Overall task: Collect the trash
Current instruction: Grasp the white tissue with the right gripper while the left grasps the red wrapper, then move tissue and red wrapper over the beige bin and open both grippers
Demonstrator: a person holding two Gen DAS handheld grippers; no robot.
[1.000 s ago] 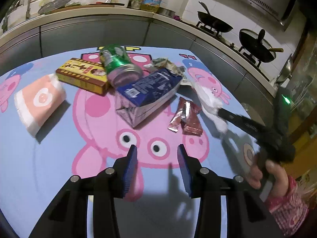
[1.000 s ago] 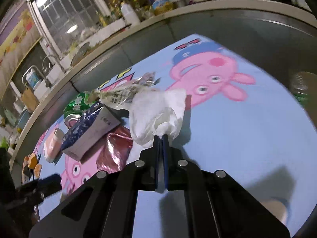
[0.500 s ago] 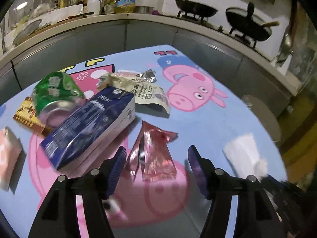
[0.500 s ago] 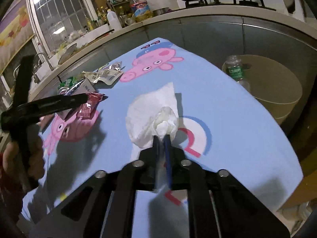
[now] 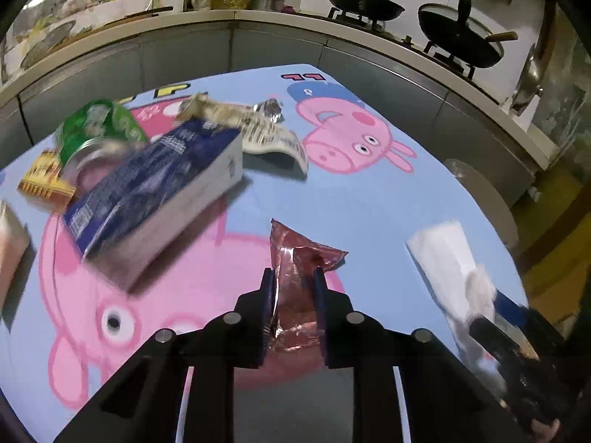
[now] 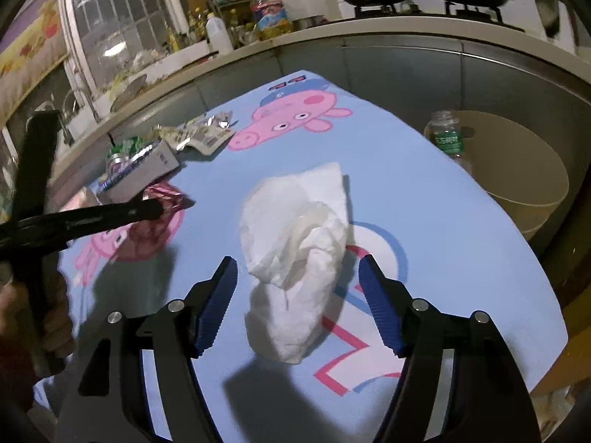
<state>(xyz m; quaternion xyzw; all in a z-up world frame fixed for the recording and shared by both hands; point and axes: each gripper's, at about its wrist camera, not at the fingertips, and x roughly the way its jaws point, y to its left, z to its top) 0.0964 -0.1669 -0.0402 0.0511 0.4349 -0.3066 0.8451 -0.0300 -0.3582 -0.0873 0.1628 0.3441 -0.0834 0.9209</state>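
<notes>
Left tool (image 5: 293,277) was closing on the red wrapper (image 5: 295,258), its pads against the sides. Right tool (image 6: 297,269) was opening, jaws wide, the white tissue (image 6: 295,243) loose between them on the desk (image 6: 461,229). Beyond lay a blue carton (image 5: 155,184), green can (image 5: 99,129) and crumpled packet (image 5: 266,133). Past the desk's right edge, a bin (image 6: 524,170) held a bottle (image 6: 447,140).

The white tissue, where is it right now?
The tissue lies on the blue tablecloth between the open right gripper's fingers, near the bin.
</notes>
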